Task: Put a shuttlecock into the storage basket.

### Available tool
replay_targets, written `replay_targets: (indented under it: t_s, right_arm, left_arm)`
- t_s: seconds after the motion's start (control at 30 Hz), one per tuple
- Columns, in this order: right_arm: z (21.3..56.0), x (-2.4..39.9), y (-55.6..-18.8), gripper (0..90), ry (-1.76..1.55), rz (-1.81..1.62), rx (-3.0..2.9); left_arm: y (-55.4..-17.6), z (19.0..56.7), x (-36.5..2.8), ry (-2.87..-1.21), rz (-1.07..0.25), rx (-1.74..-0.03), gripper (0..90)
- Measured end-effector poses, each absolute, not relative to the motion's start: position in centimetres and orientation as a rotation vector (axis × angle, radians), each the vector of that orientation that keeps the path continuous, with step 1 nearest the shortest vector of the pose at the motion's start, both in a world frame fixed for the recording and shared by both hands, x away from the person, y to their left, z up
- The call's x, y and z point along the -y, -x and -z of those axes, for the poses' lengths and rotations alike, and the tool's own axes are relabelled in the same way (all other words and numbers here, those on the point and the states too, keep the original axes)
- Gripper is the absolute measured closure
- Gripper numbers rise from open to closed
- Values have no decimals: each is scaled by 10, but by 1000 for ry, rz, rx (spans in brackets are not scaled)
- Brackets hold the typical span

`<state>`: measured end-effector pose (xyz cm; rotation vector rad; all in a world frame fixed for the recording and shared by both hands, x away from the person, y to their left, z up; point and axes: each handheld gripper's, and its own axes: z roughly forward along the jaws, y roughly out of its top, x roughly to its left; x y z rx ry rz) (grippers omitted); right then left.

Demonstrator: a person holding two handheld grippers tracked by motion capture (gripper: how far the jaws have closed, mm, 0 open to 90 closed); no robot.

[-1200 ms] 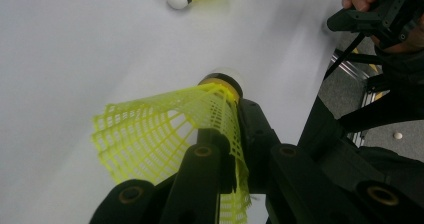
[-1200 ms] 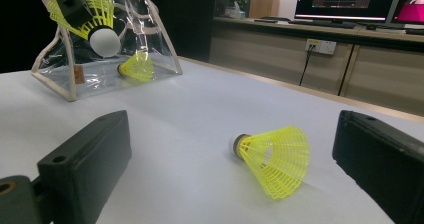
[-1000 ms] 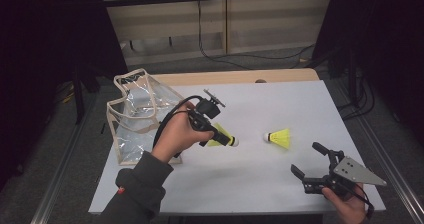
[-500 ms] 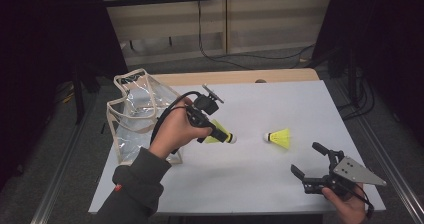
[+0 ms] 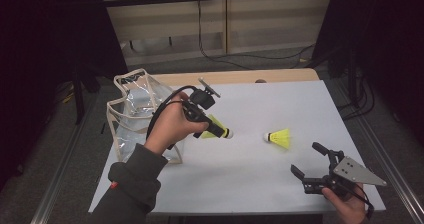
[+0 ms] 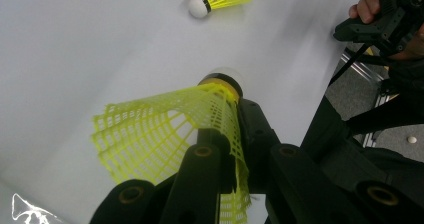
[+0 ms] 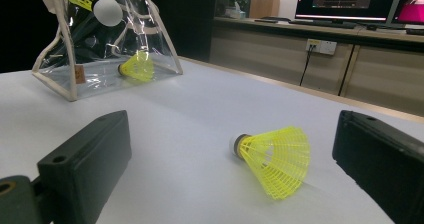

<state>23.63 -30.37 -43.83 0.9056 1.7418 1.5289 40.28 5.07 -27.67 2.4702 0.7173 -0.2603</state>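
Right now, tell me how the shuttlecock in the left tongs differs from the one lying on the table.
The held shuttlecock is clamped by its skirt between the shut left tongs, raised off the table; the loose shuttlecock lies free on its side on the tabletop. The held one sits near the clear bag; the loose one lies nearer the open right tongs. Both have yellow mesh skirts and white heads.

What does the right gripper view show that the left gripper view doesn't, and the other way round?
Right gripper view: the bagged shuttlecock lying inside the clear bag. Left gripper view: the left claw shut on the held shuttlecock by its net skirt, close up. Both: the loose shuttlecock on the white table.
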Motion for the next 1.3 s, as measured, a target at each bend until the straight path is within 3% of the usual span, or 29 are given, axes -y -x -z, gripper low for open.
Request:
replay_targets:
  t_s: [1.3]
  right_arm:
    - [438, 303, -236, 20, -906, -1529, -1742]
  left_arm:
    - [-419, 249, -73, -2478, 189, -798, 866]
